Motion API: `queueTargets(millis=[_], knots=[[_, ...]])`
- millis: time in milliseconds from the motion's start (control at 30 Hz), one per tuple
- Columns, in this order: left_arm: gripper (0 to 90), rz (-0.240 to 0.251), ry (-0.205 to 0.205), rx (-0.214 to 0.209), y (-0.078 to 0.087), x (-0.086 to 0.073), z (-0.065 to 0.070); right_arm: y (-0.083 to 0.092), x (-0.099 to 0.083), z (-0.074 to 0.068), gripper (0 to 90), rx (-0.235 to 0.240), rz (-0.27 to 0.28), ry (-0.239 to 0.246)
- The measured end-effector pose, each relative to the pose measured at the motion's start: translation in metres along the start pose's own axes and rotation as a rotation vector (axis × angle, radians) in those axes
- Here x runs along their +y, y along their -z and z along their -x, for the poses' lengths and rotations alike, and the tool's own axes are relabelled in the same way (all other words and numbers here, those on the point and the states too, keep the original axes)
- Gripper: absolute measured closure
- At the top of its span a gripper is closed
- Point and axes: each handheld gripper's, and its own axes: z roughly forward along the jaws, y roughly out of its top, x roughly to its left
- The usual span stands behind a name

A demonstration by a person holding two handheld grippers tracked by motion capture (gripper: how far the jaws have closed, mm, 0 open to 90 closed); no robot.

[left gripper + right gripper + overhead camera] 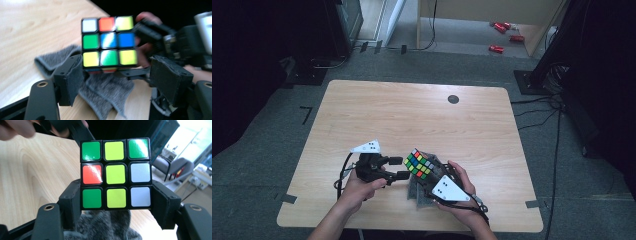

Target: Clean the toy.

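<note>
A scrambled colour cube [418, 163] is held up off the wooden table [412, 110], near its front edge. My right gripper [426, 176] is shut on it; in the right gripper view both pads press the sides of the cube [115, 175] at its bottom row. My left gripper [398, 168] stands open just left of the cube. In the left gripper view the cube [109, 41] sits ahead of and above the open jaws, with my left gripper [117, 73] not touching it on the right side. A grey cloth [105, 90] lies on the table under the cube.
The grey cloth [416, 192] lies crumpled between the two hands. A small black round mark [453, 99] sits at the table's far side. On the floor beyond the table are several red things [502, 27], cables and dark stands [537, 75].
</note>
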Motion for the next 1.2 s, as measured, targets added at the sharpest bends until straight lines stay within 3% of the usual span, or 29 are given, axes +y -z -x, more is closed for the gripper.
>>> queueTargets(millis=[100,233,367,433,533,600,833,1067,1200], knots=[[23.0,0.051,-0.049,0.028,0.005,0.000,0.001,0.003,-0.002,0.009,34.5,-0.009,0.000,-0.074],[21.1,0.073,-0.149,0.101,0.004,-0.006,0.003,0.008,0.001,0.021,34.5,-0.010,0.006,-0.205],[21.5,0.083,-0.244,0.164,-0.005,-0.013,0.005,0.013,0.009,0.028,34.5,0.006,0.022,-0.330],[21.4,0.088,-0.282,0.215,-0.011,-0.017,0.007,0.015,0.013,0.029,34.5,0.021,0.025,-0.389],[23.0,0.082,-0.372,0.275,-0.019,-0.023,0.011,0.017,0.017,0.031,34.4,0.042,0.034,-0.483],[23.3,0.080,-0.413,0.299,-0.023,-0.026,0.013,0.017,0.018,0.031,34.4,0.052,0.036,-0.522],[21.3,0.080,-0.565,0.393,-0.032,-0.034,0.019,0.014,0.022,0.024,34.4,0.077,-0.004,-0.562],[19.6,0.091,-0.636,0.411,-0.034,-0.037,0.022,0.009,0.023,0.016,34.4,0.088,-0.037,-0.576],[19.7,0.092,-0.659,0.401,-0.037,-0.039,0.025,0.009,0.022,0.017,34.4,0.092,-0.040,-0.601]])
